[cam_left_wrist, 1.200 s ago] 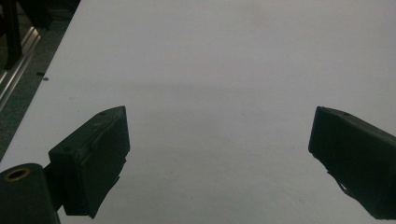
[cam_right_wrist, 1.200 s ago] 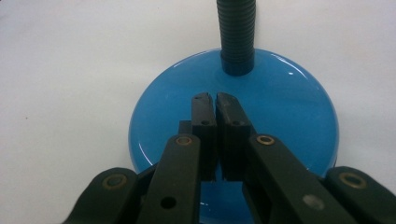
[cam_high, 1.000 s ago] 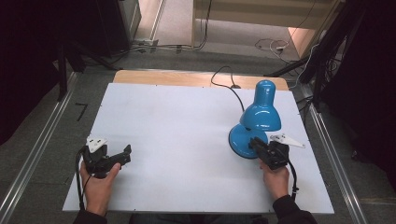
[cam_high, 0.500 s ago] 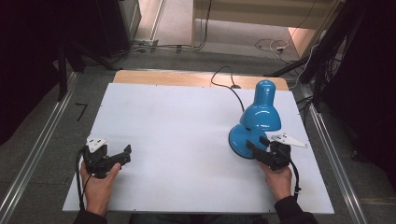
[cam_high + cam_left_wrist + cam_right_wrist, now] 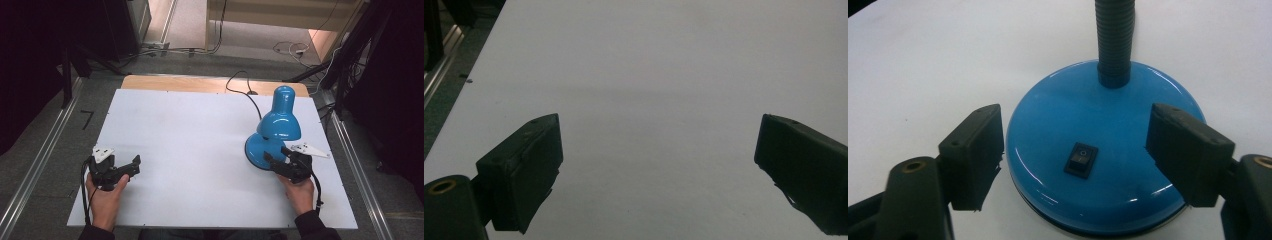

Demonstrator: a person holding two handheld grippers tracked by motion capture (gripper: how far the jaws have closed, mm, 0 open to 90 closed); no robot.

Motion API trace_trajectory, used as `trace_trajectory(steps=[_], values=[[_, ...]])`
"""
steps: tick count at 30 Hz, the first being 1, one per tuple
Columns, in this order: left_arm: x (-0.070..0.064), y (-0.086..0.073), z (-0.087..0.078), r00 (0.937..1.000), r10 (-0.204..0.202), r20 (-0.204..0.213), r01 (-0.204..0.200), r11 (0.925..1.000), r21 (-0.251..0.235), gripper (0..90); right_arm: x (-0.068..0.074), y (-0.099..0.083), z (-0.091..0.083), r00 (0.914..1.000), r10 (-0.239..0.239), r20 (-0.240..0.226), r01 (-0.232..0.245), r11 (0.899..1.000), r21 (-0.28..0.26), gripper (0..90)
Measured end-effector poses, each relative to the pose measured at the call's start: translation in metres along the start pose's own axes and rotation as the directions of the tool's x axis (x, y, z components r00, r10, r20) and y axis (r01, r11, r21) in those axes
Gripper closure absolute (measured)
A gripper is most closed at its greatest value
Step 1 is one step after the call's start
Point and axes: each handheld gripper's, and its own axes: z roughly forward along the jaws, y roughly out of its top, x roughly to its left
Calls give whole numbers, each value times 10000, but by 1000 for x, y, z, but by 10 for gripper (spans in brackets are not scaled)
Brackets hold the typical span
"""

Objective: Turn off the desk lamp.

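A blue desk lamp (image 5: 274, 135) stands on the right side of a white table (image 5: 190, 135), toward the person's end. Its round, glossy base (image 5: 1098, 150) sits directly ahead of the right gripper (image 5: 276, 159), whose jaws are spread wide, one on each side of the base's near edge without touching it. Between them, on top of the base, lies a small black rocker switch (image 5: 1081, 159). From the back of the base a dark ribbed neck (image 5: 1115, 40) rises away from the gripper to the smooth blue shade (image 5: 281, 117). A black cord (image 5: 242, 87) runs off the table's far edge.

The right hand is clearly nearer; the likely next move is forward and down onto the switch or base.

The left gripper (image 5: 131, 165) rests well apart at the table's left, jaws spread, nothing between them but bare matte tabletop.
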Motion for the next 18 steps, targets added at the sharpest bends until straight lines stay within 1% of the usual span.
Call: trace_trajectory(steps=[9, 12, 16, 18], values=[[1, 0, 0, 10000, -15, 15, 15, 10000, -15, 58, -3, 0, -2, 9999, 76, 82, -76, 10000, 32, 193], [1, 0, -1, 10000, -16, 19, 16, 10000, -23, 58, -4, -1, -3, 9998, 65, 165, -67, 9999, 83, 189], [1, 0, -1, 10000, -31, 26, 31, 10000, -36, 58, -5, -1, -6, 9998, -4, 176, 2, 10000, 93, 187], [1, 0, -1, 10000, -53, 31, 53, 10000, -34, 58, -5, -1, -7, 9998, 38, 179, -40, 9999, 112, 187]])
